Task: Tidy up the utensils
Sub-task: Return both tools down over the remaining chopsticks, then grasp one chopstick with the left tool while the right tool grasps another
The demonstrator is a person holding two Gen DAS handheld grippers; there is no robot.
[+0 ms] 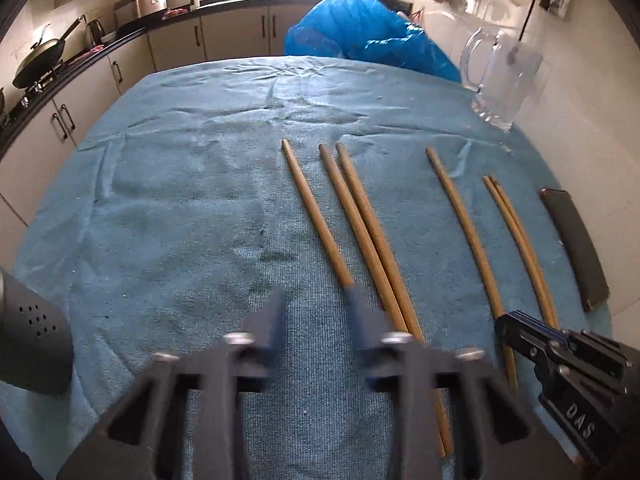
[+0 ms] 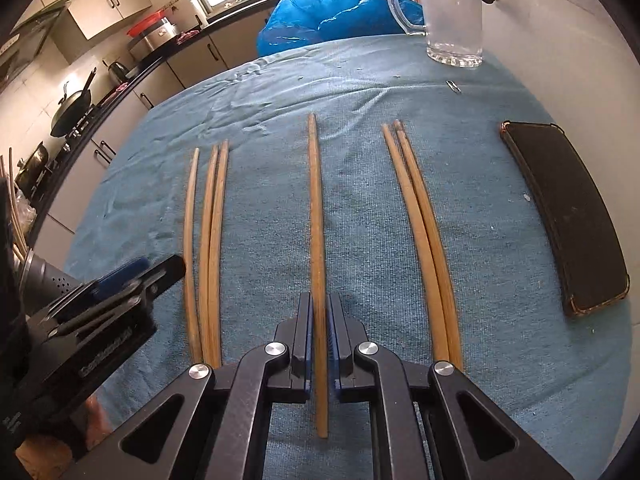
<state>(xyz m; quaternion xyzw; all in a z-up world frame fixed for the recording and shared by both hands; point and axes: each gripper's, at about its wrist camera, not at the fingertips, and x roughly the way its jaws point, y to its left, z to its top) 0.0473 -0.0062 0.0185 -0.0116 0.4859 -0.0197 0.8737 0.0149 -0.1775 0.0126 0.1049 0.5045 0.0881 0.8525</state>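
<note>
Several wooden chopsticks lie lengthwise on a blue towel. In the right wrist view my right gripper is shut on a single chopstick that lies on the towel. A pair lies to its right; three more lie to its left. In the left wrist view my left gripper is open and empty, low over the towel, its right finger over the near end of the leftmost chopstick. The right gripper shows there at lower right, on its chopstick.
A clear glass mug stands at the towel's far right; it also shows in the left wrist view. A black phone case lies at the right edge. A blue plastic bag sits behind. Kitchen counters run along the left.
</note>
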